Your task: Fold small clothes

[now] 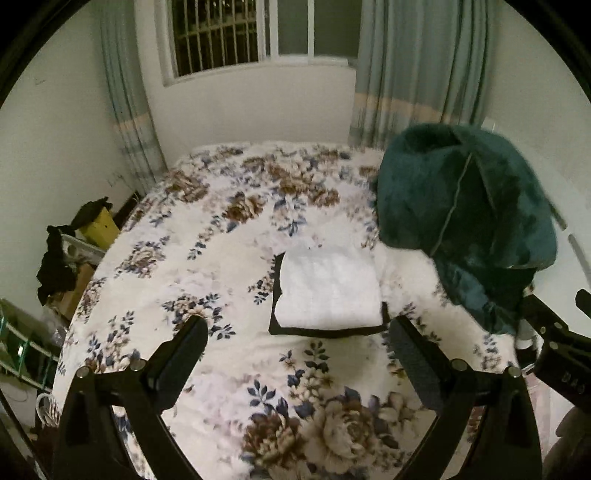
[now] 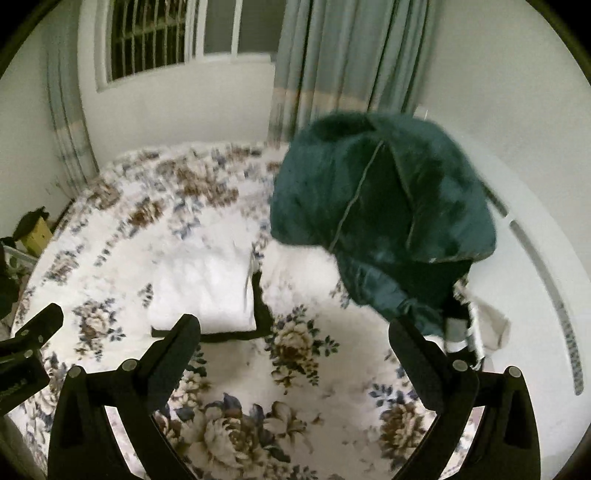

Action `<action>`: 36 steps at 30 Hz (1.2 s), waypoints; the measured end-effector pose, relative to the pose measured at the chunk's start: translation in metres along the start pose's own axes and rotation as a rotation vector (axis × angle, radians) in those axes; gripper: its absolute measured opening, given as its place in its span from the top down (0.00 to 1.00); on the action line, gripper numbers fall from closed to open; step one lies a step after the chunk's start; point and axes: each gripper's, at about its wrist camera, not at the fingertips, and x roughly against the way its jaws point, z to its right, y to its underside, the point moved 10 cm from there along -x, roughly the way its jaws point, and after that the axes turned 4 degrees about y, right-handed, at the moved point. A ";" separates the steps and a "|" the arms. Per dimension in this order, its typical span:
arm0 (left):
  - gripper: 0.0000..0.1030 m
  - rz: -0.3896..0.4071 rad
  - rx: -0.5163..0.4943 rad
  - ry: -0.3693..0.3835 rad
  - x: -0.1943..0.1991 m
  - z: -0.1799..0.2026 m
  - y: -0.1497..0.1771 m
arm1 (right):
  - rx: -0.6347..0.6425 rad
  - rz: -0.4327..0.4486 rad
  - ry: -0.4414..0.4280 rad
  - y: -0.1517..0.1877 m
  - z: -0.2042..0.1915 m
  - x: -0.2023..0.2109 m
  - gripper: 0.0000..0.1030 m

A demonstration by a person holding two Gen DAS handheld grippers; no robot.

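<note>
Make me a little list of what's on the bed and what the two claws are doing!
bed: floral white, brown and blue bedspread
folded stack: folded white cloth lying on a black cloth that peeks out at its edges, middle of the bed
big pile: fluffy dark teal garment, heaped on the bed's right side
left claw: open, holding nothing, above the bedspread just before the stack
right claw: open, holding nothing, between the stack and the teal pile
background: barred window, pale blue-green curtains
</note>
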 end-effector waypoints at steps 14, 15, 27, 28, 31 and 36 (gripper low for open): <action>0.03 0.084 0.024 -0.048 0.144 0.005 0.023 | 0.002 0.125 -0.057 0.019 0.042 0.193 0.00; 0.03 0.091 0.022 -0.050 0.150 0.005 0.024 | -0.002 0.132 -0.060 0.021 0.043 0.201 0.00; 0.02 0.130 0.010 -0.053 0.182 0.013 0.035 | -0.001 0.161 -0.071 0.028 0.052 0.237 0.00; 0.02 0.134 0.011 -0.057 0.183 0.014 0.036 | -0.004 0.161 -0.072 0.027 0.054 0.237 0.00; 0.02 0.139 0.023 -0.054 0.184 0.013 0.035 | -0.001 0.162 -0.077 0.026 0.052 0.236 0.00; 0.02 0.149 0.023 -0.061 0.187 0.013 0.033 | 0.000 0.171 -0.081 0.022 0.057 0.245 0.00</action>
